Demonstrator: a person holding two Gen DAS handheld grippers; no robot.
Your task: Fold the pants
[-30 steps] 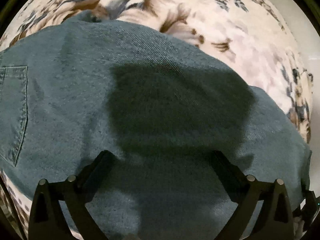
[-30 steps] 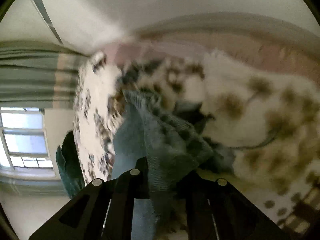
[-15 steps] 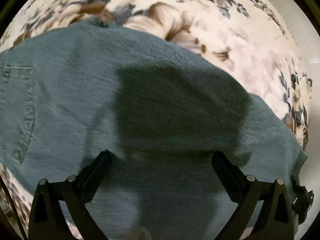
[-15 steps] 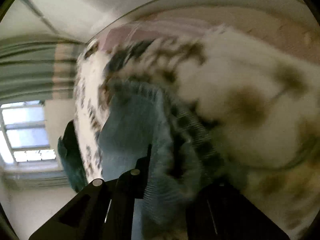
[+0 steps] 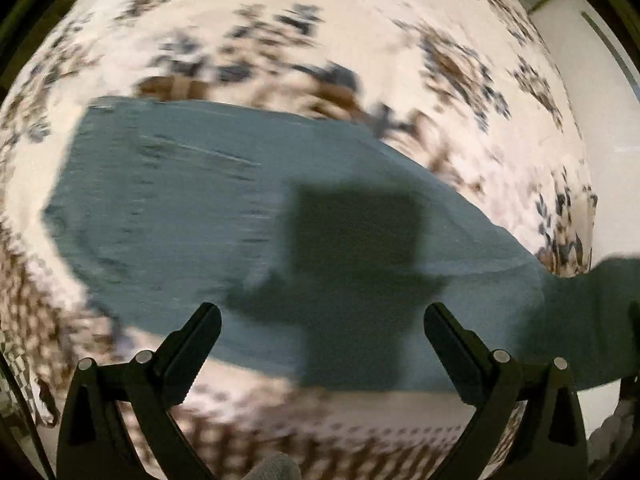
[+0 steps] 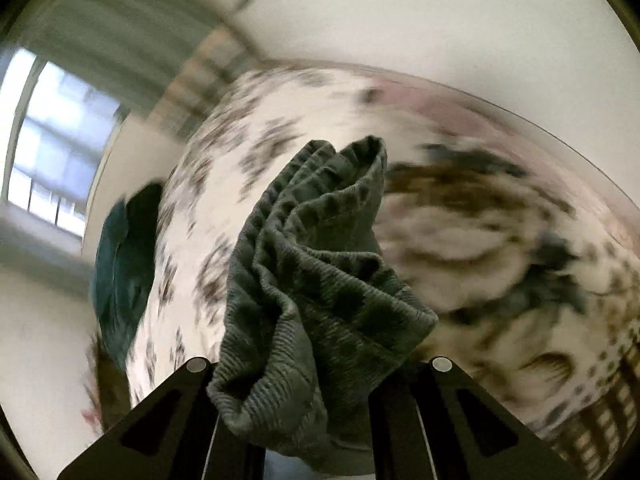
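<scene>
Mid-fold here: the right gripper (image 6: pixel 316 364) is clamping a bunched end of the pants (image 5: pixel 192 216), which are lying on the floral bedspread (image 5: pixel 320 28). The left gripper (image 5: pixel 320 332) is hanging wide open above them. Blurry, but next probably calls for laying that end over squarely.

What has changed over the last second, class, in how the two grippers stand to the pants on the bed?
The left gripper has risen off the pants, so more of the floral bedspread shows around them. The right gripper has swung and rolled, carrying its bunched cloth along. Unchanged: left jaws open and empty, right jaws shut on the pants.
</scene>
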